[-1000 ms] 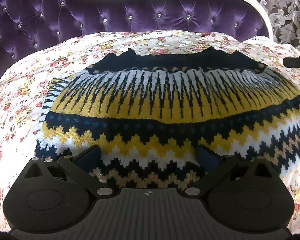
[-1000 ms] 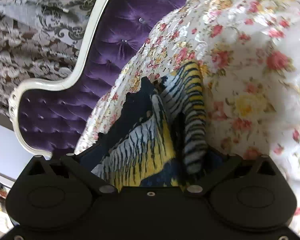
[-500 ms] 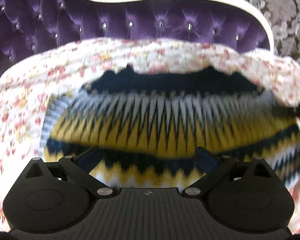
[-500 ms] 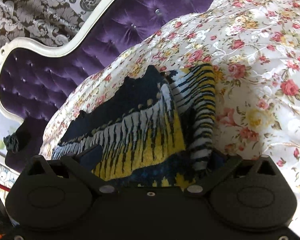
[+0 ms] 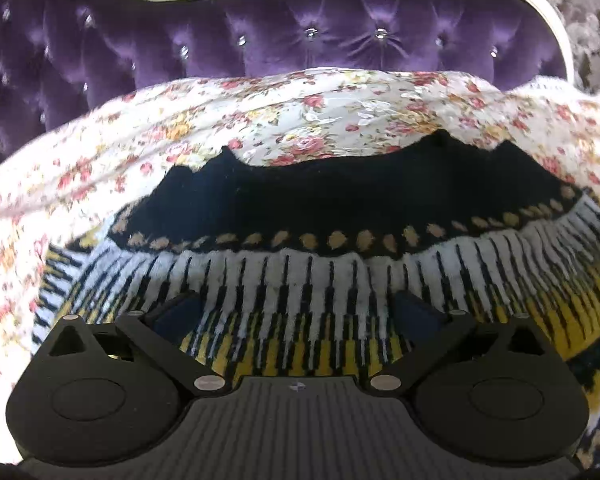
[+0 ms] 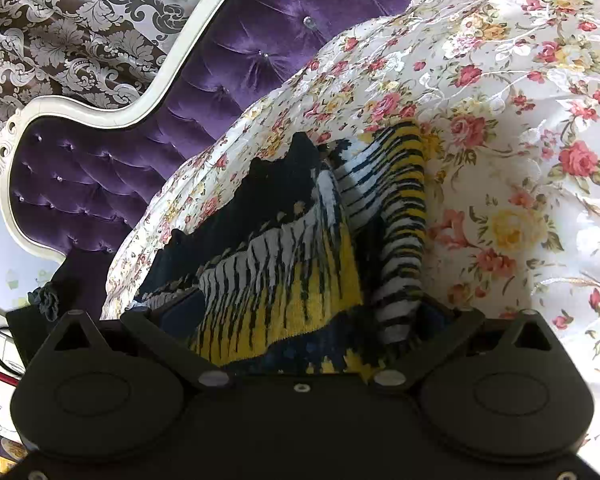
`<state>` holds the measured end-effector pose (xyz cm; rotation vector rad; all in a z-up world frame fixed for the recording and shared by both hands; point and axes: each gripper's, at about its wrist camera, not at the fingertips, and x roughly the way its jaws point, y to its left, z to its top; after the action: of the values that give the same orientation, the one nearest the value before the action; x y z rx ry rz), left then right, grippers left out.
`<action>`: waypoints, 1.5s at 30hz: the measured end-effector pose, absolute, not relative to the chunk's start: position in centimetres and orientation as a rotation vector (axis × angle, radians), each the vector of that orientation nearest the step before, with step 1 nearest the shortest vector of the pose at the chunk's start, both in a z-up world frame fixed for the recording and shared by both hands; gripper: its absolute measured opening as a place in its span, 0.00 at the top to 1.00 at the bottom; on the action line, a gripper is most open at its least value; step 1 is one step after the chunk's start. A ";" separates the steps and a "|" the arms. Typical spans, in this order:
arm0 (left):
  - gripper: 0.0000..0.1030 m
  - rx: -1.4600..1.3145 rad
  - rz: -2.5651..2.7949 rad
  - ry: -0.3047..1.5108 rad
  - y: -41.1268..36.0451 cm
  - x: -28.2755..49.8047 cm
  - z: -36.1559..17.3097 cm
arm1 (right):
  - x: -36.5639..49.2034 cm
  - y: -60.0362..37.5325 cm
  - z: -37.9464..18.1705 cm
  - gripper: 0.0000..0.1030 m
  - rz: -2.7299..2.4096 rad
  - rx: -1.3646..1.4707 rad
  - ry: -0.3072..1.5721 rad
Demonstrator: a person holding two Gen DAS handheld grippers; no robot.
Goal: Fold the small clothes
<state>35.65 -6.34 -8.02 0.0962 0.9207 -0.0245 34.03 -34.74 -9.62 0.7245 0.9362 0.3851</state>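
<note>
A small knitted sweater (image 5: pixel 340 240) in navy, white and yellow stripes lies flat on a floral bedspread (image 5: pixel 300 108). My left gripper (image 5: pixel 296 312) is open, its blue-padded fingers wide apart low over the white and yellow band. In the right wrist view the same sweater (image 6: pixel 284 272) shows from its side, with a striped sleeve (image 6: pixel 400 216) folded along the right edge. My right gripper (image 6: pixel 304 316) is open, its jaws wide apart over the sweater's side edge and sleeve. I cannot tell whether either gripper touches the knit.
A purple tufted headboard (image 5: pixel 300 40) with a white curved frame (image 6: pixel 100 112) stands behind the bed. Patterned damask wallpaper (image 6: pixel 60 20) is behind it. Floral bedspread (image 6: pixel 520 120) spreads to the right of the sweater.
My left gripper has moved forward over the sweater, from its zigzag hem to the white and yellow band. My right gripper has shifted and turned, staying over the sweater's side edge.
</note>
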 end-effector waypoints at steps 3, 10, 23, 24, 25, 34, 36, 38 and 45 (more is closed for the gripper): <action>0.00 0.105 -0.037 0.927 -6.2 35.6 -8.1 | 34.1 -34.7 -9.6 0.00 0.386 0.720 0.934; 0.00 0.103 -0.051 0.931 -6.3 36.1 -7.9 | 34.4 -34.4 -9.8 0.00 0.400 0.709 0.908; 0.00 0.100 -0.052 0.916 -6.3 35.9 -7.9 | 34.4 -33.7 -9.4 0.59 0.357 0.605 0.929; 0.00 0.100 -0.053 0.917 -6.3 35.9 -7.9 | 34.4 -33.7 -9.3 0.59 0.357 0.608 0.924; 0.00 0.098 -0.053 0.918 -6.3 35.9 -8.0 | 34.3 -33.6 -9.1 0.60 0.358 0.597 0.919; 0.02 0.017 -0.102 0.914 -3.4 34.5 -6.0 | 33.8 -33.1 -8.1 0.61 0.375 0.564 0.873; 0.02 0.013 -0.087 0.915 -2.1 33.2 -5.5 | 33.7 -33.0 -8.1 0.61 0.370 0.558 0.870; 0.02 0.021 -0.064 0.914 -0.6 31.8 -5.2 | 33.5 -32.7 -7.9 0.61 0.367 0.539 0.864; 0.02 -0.083 0.006 0.922 6.1 27.8 -4.4 | 32.5 -31.2 -6.7 0.61 0.340 0.473 0.820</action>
<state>27.82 6.13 -4.44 -0.0825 0.9219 0.0061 32.47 -31.22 -6.66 0.4733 0.8196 0.3403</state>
